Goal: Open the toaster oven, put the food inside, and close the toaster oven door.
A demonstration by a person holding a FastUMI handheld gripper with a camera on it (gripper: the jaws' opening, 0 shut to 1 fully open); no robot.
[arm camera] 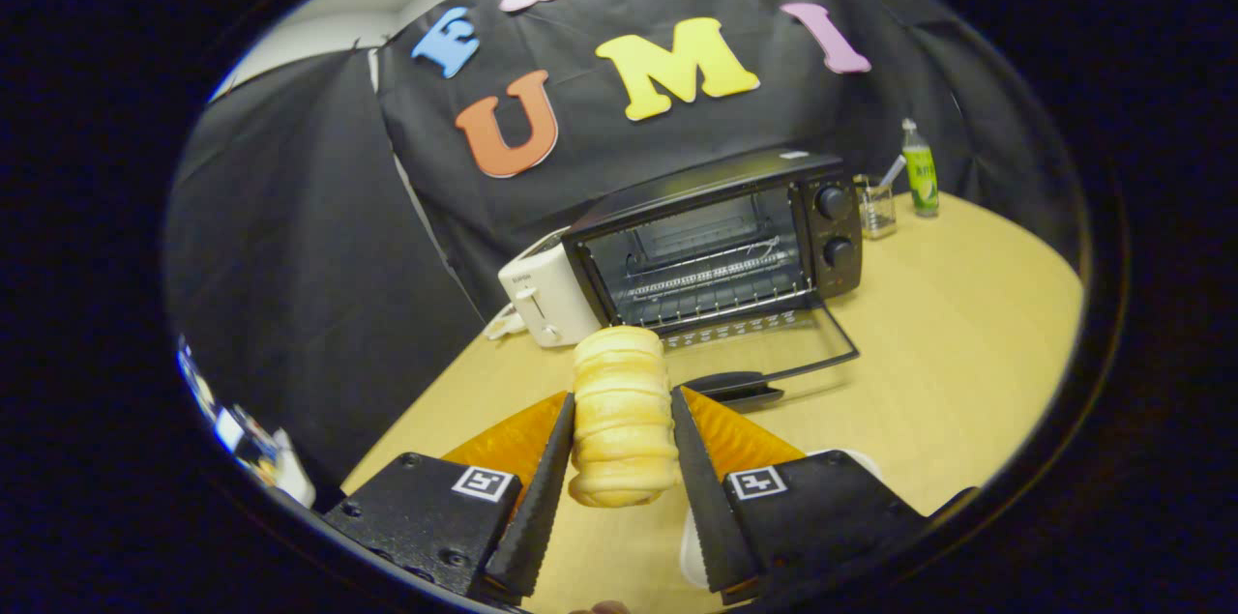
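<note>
While I hold the gripper [622, 421] clenched on the bread [622, 416], farther off: oven [716, 242], door [774, 343] down; white toaster [546, 300] left; bottle [920, 171] far right.

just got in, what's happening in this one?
The gripper is shut on a ridged bread roll, held upright between its fingers above the wooden table. Beyond it the toaster oven stands with its door folded down and its rack bare. A white toaster stands beside the oven.
</note>
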